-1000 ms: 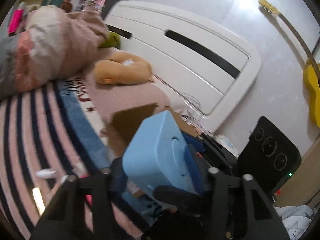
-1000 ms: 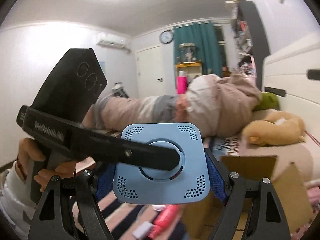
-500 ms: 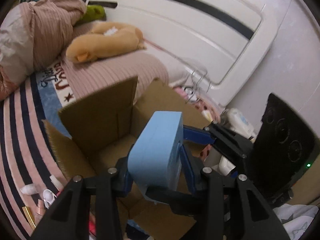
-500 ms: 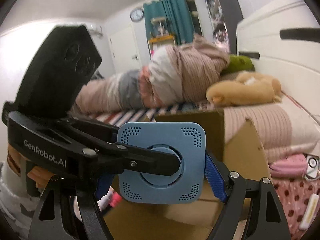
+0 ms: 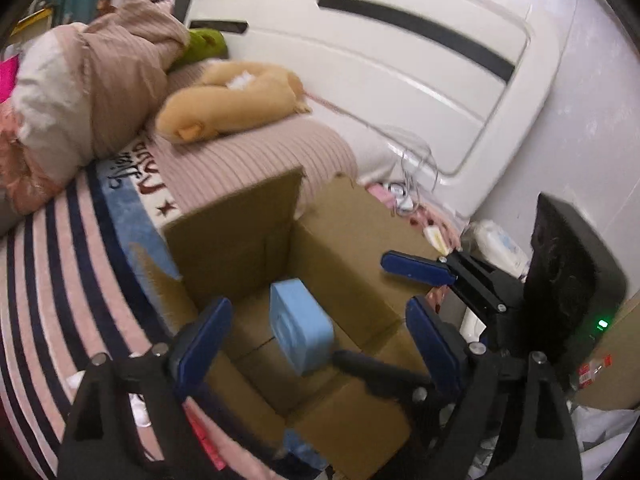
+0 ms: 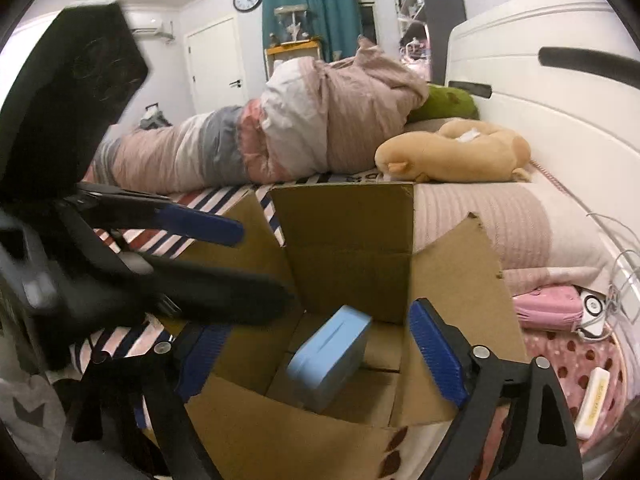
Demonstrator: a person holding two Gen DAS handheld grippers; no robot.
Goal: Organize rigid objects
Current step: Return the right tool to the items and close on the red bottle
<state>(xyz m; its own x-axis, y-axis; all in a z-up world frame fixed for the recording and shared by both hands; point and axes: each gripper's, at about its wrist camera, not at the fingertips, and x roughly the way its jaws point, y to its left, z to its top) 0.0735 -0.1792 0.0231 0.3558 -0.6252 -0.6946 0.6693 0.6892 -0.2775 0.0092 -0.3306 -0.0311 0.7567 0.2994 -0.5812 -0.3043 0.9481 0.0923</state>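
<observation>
A light blue square plastic device (image 5: 301, 328) lies tilted on edge inside an open cardboard box (image 5: 248, 232) on the bed; it also shows in the right wrist view (image 6: 330, 356) inside the box (image 6: 352, 248). My left gripper (image 5: 316, 340) is open above the box with the device below its blue pads. My right gripper (image 6: 316, 354) is open above the same box. Each gripper shows in the other's view, the right one (image 5: 420, 270) and the left one (image 6: 200, 224), both open.
A tan plush toy (image 5: 228, 100) and a bundled blanket (image 5: 88, 92) lie on the striped bed. A white headboard (image 5: 380, 52) stands behind. A pink case (image 6: 548, 306), cables and small items lie right of the box.
Both grippers held the blue device together and carried it over the box. Both have opened, and the device has dropped into the box.
</observation>
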